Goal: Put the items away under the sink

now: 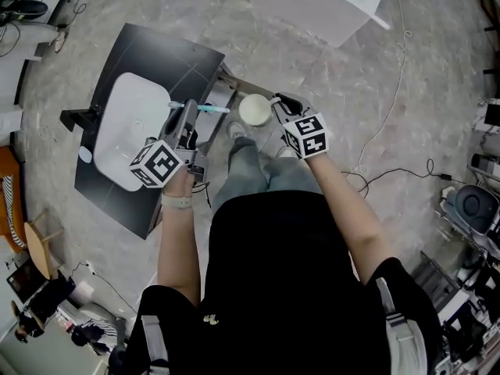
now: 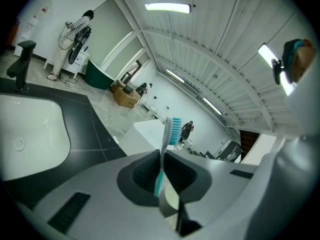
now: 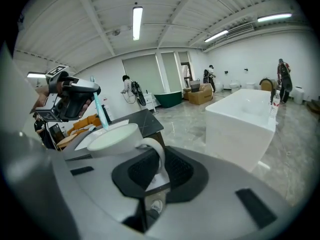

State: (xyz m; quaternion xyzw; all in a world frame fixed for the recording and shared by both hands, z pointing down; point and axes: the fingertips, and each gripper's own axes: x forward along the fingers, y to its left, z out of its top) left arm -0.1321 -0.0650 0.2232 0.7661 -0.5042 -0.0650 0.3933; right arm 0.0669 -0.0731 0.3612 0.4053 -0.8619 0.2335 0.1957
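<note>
My left gripper [image 1: 190, 120] is shut on a white and teal toothbrush [image 1: 205, 108], which sticks out level toward the right over the edge of the dark counter [image 1: 148, 61]. In the left gripper view the toothbrush [image 2: 166, 149] stands between the jaws, bristle head up. My right gripper [image 1: 275, 108] is shut on the handle of a white mug [image 1: 254, 109], held just right of the brush tip. The right gripper view shows the mug [image 3: 116, 138] held by its handle [image 3: 155, 156], with the left gripper [image 3: 80, 96] and toothbrush [image 3: 100, 111] beyond it.
A white basin [image 1: 129, 131] is set in the dark counter, with a black tap [image 1: 78, 119] at its left. A large white tub [image 1: 320, 2] stands on the marble floor ahead. A cable [image 1: 398, 92] trails on the floor at the right. The person's legs [image 1: 250, 170] are below the grippers.
</note>
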